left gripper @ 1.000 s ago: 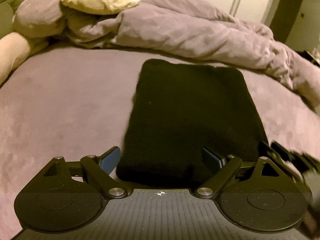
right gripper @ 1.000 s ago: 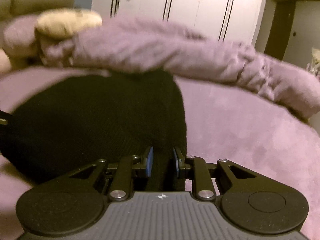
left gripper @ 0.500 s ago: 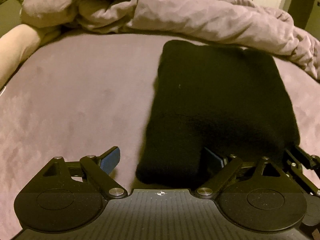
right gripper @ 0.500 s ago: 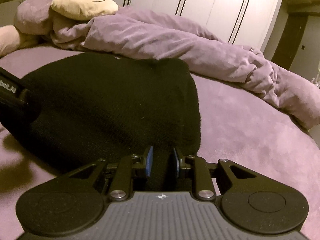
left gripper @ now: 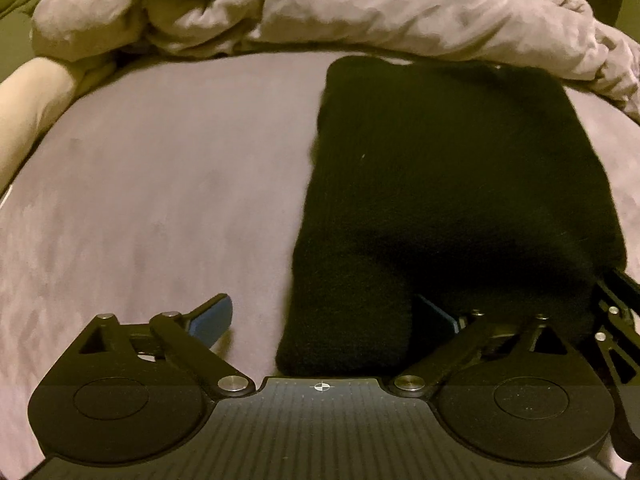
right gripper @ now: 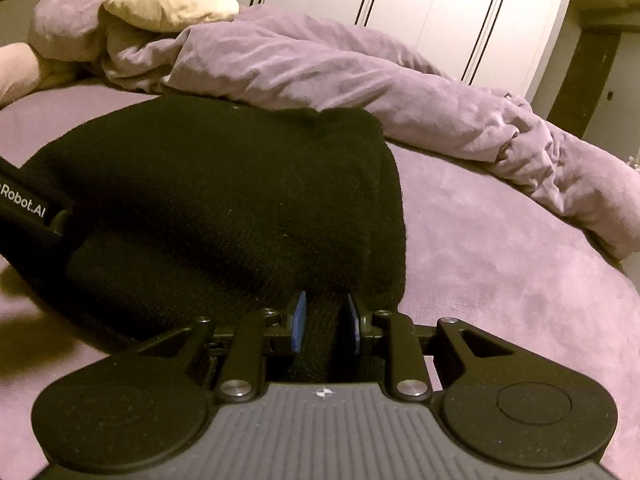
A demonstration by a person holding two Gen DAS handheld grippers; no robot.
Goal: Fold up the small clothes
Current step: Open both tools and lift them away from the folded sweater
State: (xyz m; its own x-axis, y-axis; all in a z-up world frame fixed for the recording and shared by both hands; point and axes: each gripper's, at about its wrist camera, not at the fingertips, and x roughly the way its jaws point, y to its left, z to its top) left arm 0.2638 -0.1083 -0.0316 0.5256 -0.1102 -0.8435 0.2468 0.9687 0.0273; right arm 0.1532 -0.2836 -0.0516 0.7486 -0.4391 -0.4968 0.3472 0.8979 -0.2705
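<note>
Sliding leftward since a second ago, our left gripper [left gripper: 324,320] now has the black garment [left gripper: 448,200] filling the right half of its view rather than the middle, while our right gripper [right gripper: 323,322] has kept its pinch throughout. Our left jaws stand wide: one blue pad [left gripper: 212,322] hangs over bare sheet at 9 o'clock, the other sits at 3 o'clock against the garment's near edge, whose left corner lies between them, ungripped. Our right jaws are narrow, clamped on a bunched fold of that same near edge at its right corner.

We count one garment, two grippers, one duvet, one plush toy. The garment is a dark, fuzzy knit, folded into a rough rectangle that runs from the grippers toward 12 o'clock and lies flat on the purple bed sheet [left gripper: 160,200]. Its far end touches the crumpled lilac duvet [right gripper: 340,68], heaped across 12 to 2 o'clock. A cream-faced plush toy [right gripper: 168,4] rests at 11 o'clock, beyond the duvet's left end. White wardrobe doors [right gripper: 440,12] stand behind.
</note>
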